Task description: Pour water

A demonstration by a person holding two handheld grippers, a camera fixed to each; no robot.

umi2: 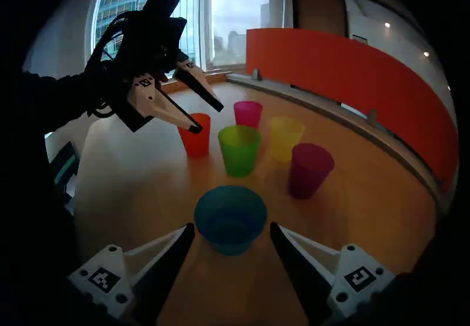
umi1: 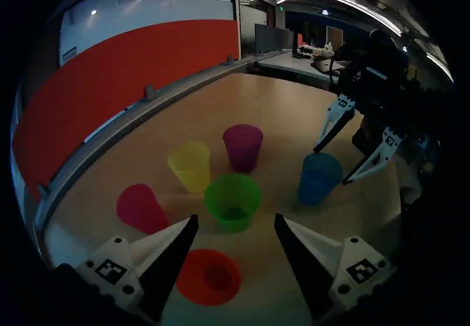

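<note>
Left gripper (umi1: 235, 220) jaws spread, orange cup (umi1: 208, 276) near and low between them, not pinched. Green cup (umi1: 233, 201) just beyond, red cup (umi1: 140, 208) to its left, yellow cup (umi1: 190, 164) and purple cup (umi1: 242, 147) farther. Right gripper (umi2: 231, 227) jaws spread either side of blue cup (umi2: 230, 217) on the wooden surface (umi2: 364, 220); can't tell if touching.
</note>
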